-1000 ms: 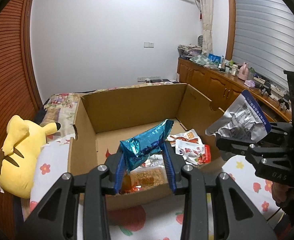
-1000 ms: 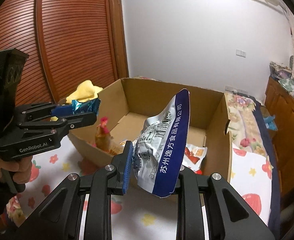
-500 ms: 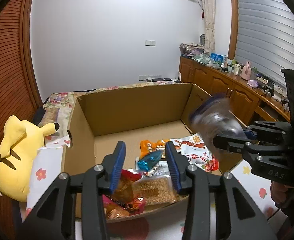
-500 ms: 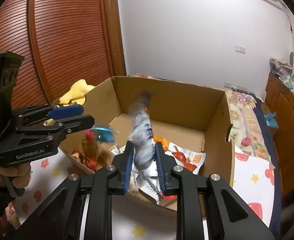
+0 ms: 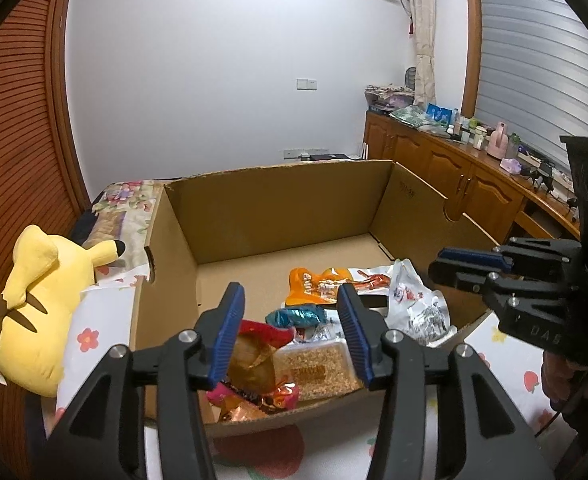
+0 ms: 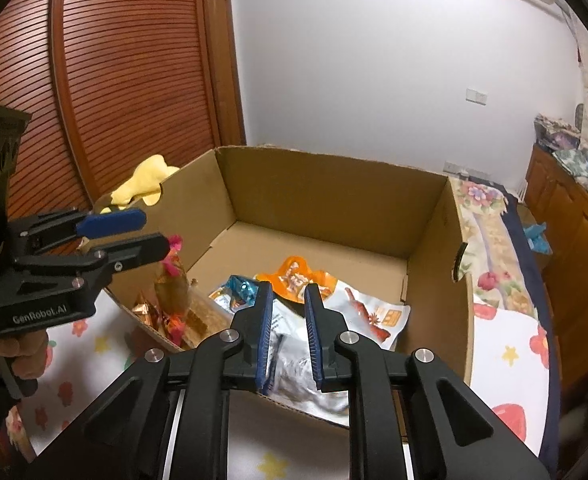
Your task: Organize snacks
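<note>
Left gripper [image 5: 290, 330] just been opening, right gripper [image 6: 288, 334] closing, both empty above box [image 5: 278, 216]; blue packet [image 5: 299, 316] and silver bag [image 5: 417, 308] lying inside among snacks

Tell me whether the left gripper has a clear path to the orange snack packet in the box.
Probably yes: the left gripper is open and empty, the cardboard box has no lid, and the orange snack packet lies exposed.
</note>
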A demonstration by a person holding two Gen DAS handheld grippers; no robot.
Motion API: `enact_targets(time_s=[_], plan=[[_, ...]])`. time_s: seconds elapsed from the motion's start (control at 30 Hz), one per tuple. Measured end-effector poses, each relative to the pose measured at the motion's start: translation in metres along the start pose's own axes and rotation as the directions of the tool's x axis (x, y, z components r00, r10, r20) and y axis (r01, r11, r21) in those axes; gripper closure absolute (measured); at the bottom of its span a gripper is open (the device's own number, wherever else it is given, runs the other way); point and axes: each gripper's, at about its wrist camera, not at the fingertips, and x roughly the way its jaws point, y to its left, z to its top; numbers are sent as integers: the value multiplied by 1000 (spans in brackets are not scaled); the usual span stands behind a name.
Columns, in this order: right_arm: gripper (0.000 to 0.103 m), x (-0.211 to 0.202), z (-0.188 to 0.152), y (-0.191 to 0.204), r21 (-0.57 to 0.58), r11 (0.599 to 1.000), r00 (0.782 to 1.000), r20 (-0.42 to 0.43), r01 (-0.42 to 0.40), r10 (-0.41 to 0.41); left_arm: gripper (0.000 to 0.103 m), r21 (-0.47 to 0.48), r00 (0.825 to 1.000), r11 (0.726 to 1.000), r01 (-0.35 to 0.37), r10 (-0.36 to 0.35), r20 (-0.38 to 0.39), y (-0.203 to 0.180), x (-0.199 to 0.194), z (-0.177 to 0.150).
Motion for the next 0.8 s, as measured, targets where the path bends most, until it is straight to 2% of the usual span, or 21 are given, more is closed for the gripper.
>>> enact_targets(time_s=[0.3, 0.43, 0.5, 0.6, 0.73, 0.8], plan=[[86, -25, -6, 6, 36, 999, 999, 36, 15, -16, 53, -6, 1000, 1000, -15, 15, 25, -6, -27, -7], [84, -45, -10, 13, 41, 999, 998, 58, 26, -29, 47, 3, 998, 999, -34, 34, 52, -12, -53, -12], [76, -57, -12, 18, 47, 998, 997, 73, 35, -38, 47, 5, 997, 999, -47, 47, 65, -15, -66, -15], [71, -75, -14, 24, 53, 998, 994, 99, 45, -50, 43, 2, 995, 999, -52, 52, 86, -17, -87, -19], [65, -98, -19, 33, 54, 997, 989, 132, 62, -69, 29, 6, 989, 998, -70, 69, 128, -23, -113, -24], [60, -107, -22, 36, 58, 996, 987, 144, 69, -76, 29, 10, 986, 997, -77, 75, 148, -26, -125, -27]])
